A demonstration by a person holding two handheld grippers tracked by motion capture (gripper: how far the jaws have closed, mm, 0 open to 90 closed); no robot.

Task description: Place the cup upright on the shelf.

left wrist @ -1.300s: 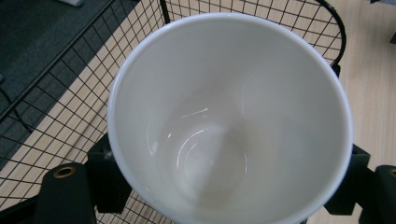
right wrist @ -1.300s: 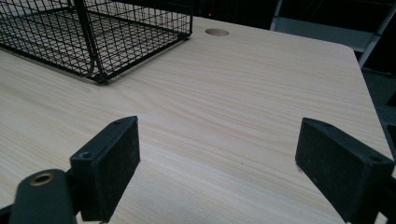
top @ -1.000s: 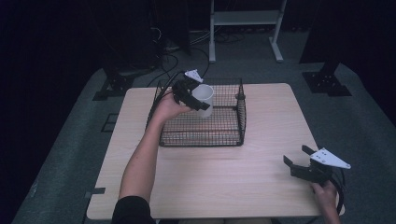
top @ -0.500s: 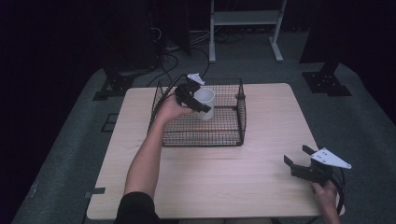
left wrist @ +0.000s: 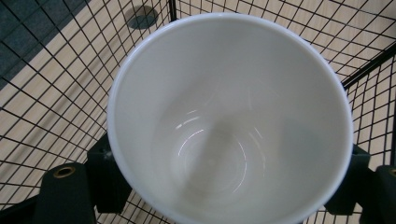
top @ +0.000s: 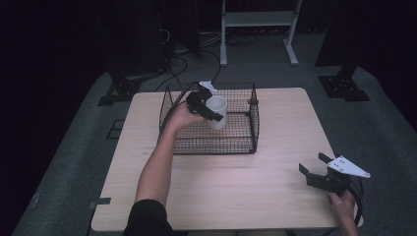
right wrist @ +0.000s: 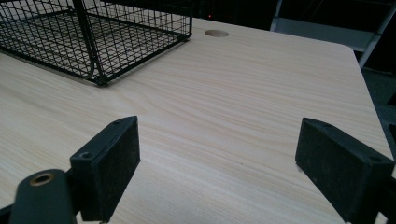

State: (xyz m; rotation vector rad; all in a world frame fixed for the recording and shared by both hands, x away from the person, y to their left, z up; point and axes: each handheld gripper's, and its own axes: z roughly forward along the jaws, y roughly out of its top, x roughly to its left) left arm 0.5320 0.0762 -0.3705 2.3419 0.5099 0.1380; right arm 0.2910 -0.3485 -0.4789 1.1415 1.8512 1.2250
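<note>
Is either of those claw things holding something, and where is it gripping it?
The left gripper holds a white cup by its outer sides. The right gripper holds nothing.

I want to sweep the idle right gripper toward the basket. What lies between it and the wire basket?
Bare tabletop: the right gripper view shows plain wood from the open right gripper to the wire basket; the high view agrees.

My left fingers [left wrist: 107,179] are matt black plastic, clamped on a glossy white ceramic cup [left wrist: 229,116], smooth inside with soft highlights. Around it stands a thin black wire basket [top: 209,140]. The desk [right wrist: 243,107] is pale wood-grain laminate, smooth and satiny. My right fingers [right wrist: 109,163], at six o'clock, look faintly grainy.
</note>
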